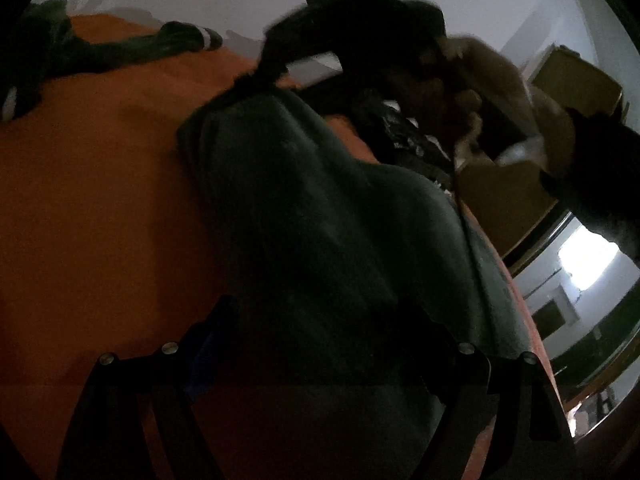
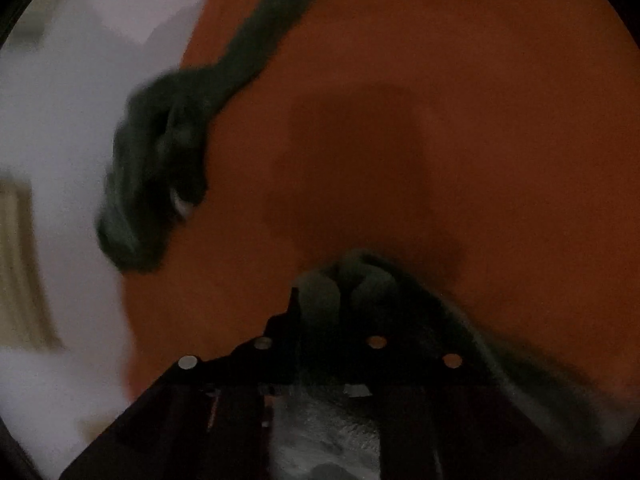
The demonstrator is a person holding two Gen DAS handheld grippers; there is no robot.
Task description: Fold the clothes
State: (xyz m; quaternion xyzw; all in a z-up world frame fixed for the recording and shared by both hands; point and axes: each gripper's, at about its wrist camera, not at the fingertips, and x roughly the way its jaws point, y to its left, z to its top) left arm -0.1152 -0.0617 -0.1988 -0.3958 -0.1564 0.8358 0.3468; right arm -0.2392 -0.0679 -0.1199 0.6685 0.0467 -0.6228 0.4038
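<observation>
1. The dark green garment [image 1: 320, 216] lies on the orange surface [image 1: 100, 200]. In the left wrist view its broad body runs from about 5 o'clock up to 11 o'clock and narrows to a bunched end at the top.
2. Only that view shows the right gripper [image 1: 276, 60] from outside: it pinches the bunched upper end of the cloth. A hand [image 1: 472, 80] shows behind it, blurred.
3. The right wrist view shows the same grip from within: the right gripper [image 2: 344, 284] is clenched on a fold of the green cloth, which bulges between its fingers [image 2: 316, 300].
4. Only the right wrist view shows a sleeve [image 2: 168, 152] as a long strip running from 12 o'clock down to a crumpled end at 9 o'clock, at the edge of the orange surface.
5. The left gripper [image 1: 320, 344] stands released, its jaws spread wide with the garment's lower part spread between them; no pad visibly presses on it.
6. A second green piece with a pale cuff [image 1: 208, 38] lies towards 11 o'clock in the left wrist view.
</observation>
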